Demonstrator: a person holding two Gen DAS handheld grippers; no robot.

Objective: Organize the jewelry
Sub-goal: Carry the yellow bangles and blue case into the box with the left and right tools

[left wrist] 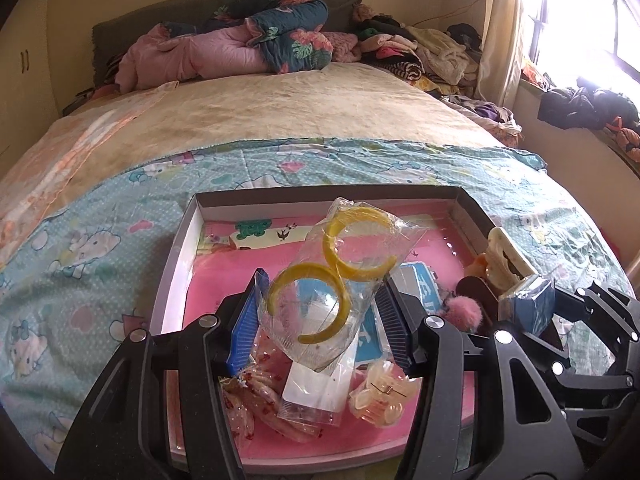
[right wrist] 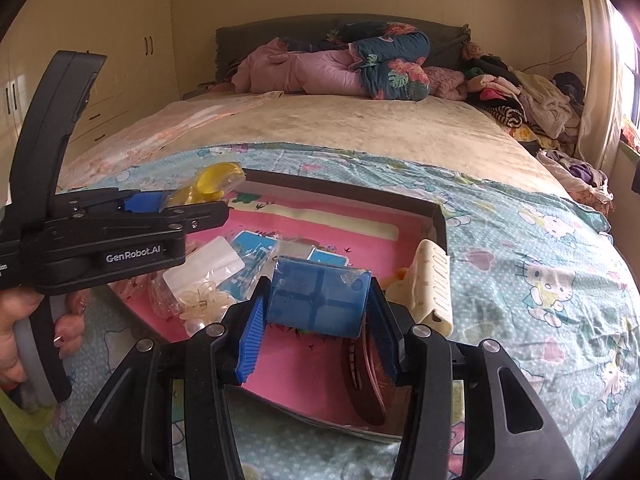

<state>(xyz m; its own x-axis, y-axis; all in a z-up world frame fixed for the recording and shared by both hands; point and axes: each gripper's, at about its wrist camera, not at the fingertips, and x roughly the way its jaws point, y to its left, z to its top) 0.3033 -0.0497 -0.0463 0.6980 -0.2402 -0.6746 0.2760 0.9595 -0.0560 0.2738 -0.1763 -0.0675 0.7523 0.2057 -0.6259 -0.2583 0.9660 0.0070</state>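
A shallow box with a pink floor (left wrist: 224, 280) lies on the bed; it also shows in the right wrist view (right wrist: 360, 240). My left gripper (left wrist: 320, 312) is shut on a clear plastic bag (left wrist: 360, 240) holding yellow hoop earrings (left wrist: 308, 304), lifted above the box. It shows from the side in the right wrist view (right wrist: 180, 204). My right gripper (right wrist: 316, 312) is shut on a small blue plastic case (right wrist: 318, 300), held over the box's right side; the case also shows in the left wrist view (left wrist: 528, 304).
In the box lie a cream hair claw (right wrist: 432, 288), a clear flower clip (left wrist: 380, 396), small bagged items (left wrist: 256, 400), blue-and-white cards (right wrist: 256, 252), a pink pompom (left wrist: 460, 312) and a dark comb (right wrist: 368, 380). Bedding and clothes (left wrist: 420, 52) pile at the bed's head.
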